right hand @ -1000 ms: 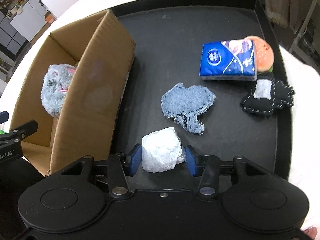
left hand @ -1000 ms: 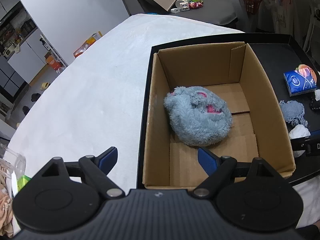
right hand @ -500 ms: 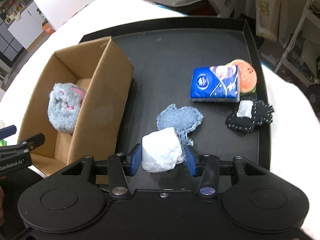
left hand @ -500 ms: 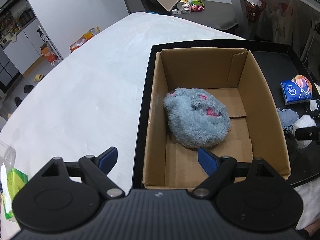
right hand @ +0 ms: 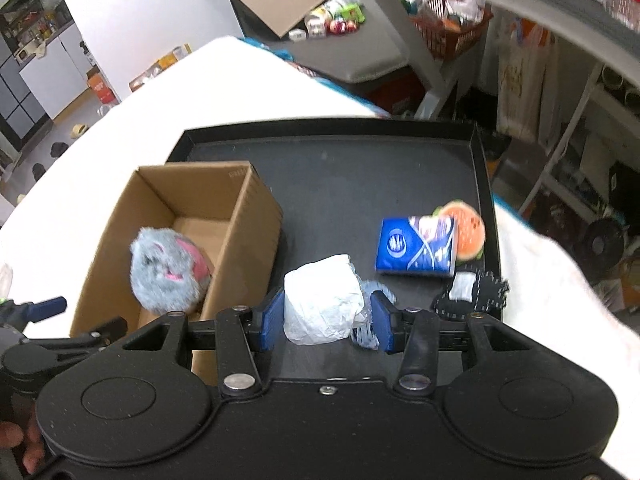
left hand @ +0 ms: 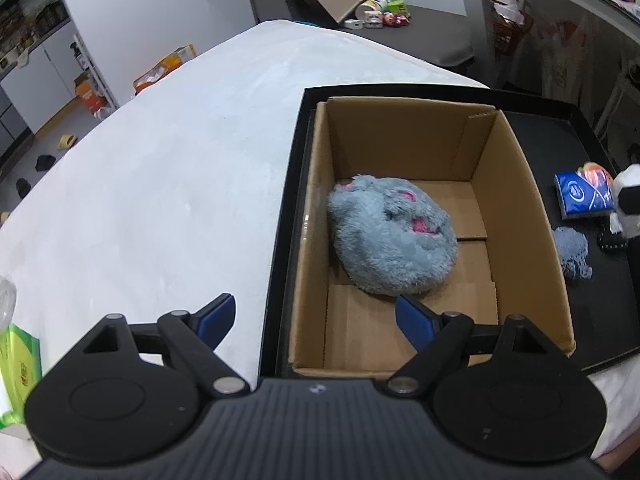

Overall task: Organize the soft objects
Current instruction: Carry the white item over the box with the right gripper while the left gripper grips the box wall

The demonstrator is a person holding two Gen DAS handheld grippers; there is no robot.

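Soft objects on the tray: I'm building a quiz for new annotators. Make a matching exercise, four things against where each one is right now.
Things:
1. grey plush toy
2. white wrapped bundle
3. blue tissue pack
4. black felt piece

Places:
a. lying flat near the tray's right edge
b. resting against the watermelon slice toy
c. inside the cardboard box
d. between the pads of the right gripper

Pairs: 1-c, 2-d, 3-b, 4-a
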